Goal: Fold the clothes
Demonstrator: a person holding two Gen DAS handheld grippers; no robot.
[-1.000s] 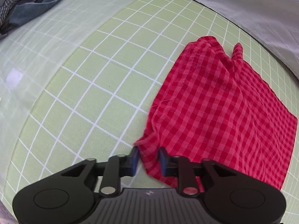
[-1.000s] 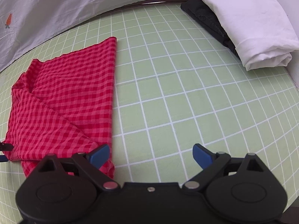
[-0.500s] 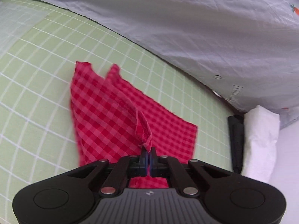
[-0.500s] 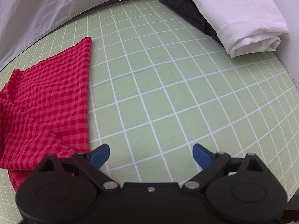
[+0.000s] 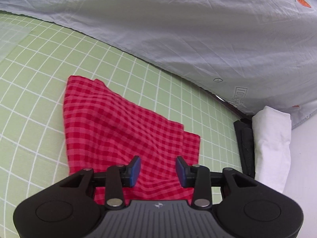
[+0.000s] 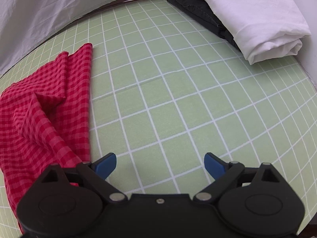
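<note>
A red checked cloth [image 5: 122,127] lies folded over on the green grid mat [image 5: 39,91]. My left gripper [image 5: 158,170] hovers just above the cloth's near part, open, with nothing between its blue pads. In the right wrist view the same red cloth [image 6: 39,107] fills the left side, with a raised fold pointing right across it. My right gripper [image 6: 160,164] is open over bare mat [image 6: 178,99], its left finger close to the cloth's right edge.
A folded white garment [image 6: 257,19] rests on a folded black one [image 6: 198,11] at the mat's far right; both show in the left wrist view too, white [image 5: 273,142] and black [image 5: 245,146]. A grey sheet [image 5: 178,29] hangs behind the mat.
My left gripper carried a corner of the red cloth up and over to the right, then opened and let it go. The cloth now lies doubled. The right gripper stayed open and shifted slightly.
</note>
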